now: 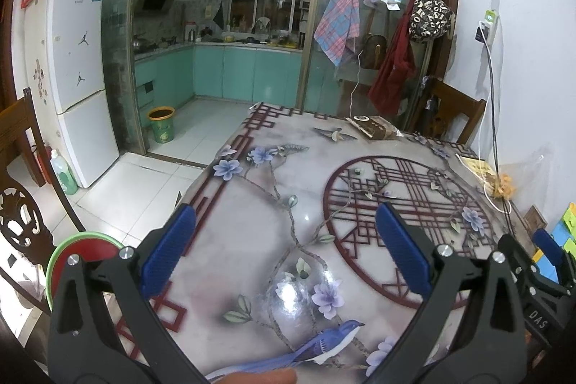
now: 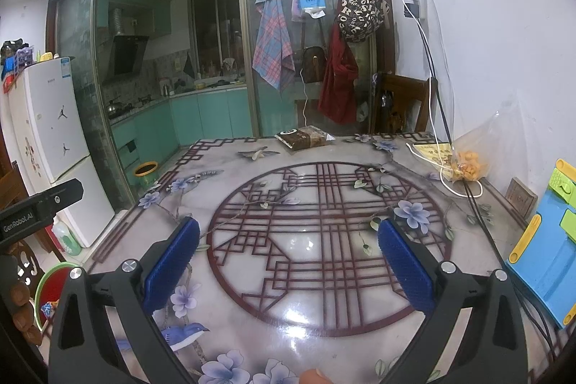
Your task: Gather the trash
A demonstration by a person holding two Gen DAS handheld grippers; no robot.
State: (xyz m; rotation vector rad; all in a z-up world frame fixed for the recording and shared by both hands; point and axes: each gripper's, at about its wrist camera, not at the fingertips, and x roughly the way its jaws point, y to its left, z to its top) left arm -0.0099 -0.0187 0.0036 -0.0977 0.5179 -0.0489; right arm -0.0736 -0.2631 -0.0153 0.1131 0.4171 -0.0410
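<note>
My left gripper [image 1: 286, 240] is open over the near part of the flower-patterned table [image 1: 273, 215], with nothing between its blue pads. My right gripper [image 2: 288, 240] is open too, empty, above the red lattice circle. A brown snack packet [image 1: 372, 128] [image 2: 304, 137] lies at the table's far edge. A clear bag of orange snacks [image 1: 504, 186] [image 2: 468, 161] sits against the right wall. Beside the table's left edge, below it, stands a red bin with a green rim [image 1: 82, 251] [image 2: 54, 290]; a colourful scrap lies inside it.
A yellow leaflet [image 2: 432, 153], white and black cables [image 2: 464, 193], a small wooden box [image 2: 520, 198] and a blue-green toy [image 2: 550, 254] line the right side. A green bin [image 1: 162, 125] stands on the kitchen floor. Wooden chairs [image 1: 21, 204] flank the table; a fridge [image 1: 79, 78] stands left.
</note>
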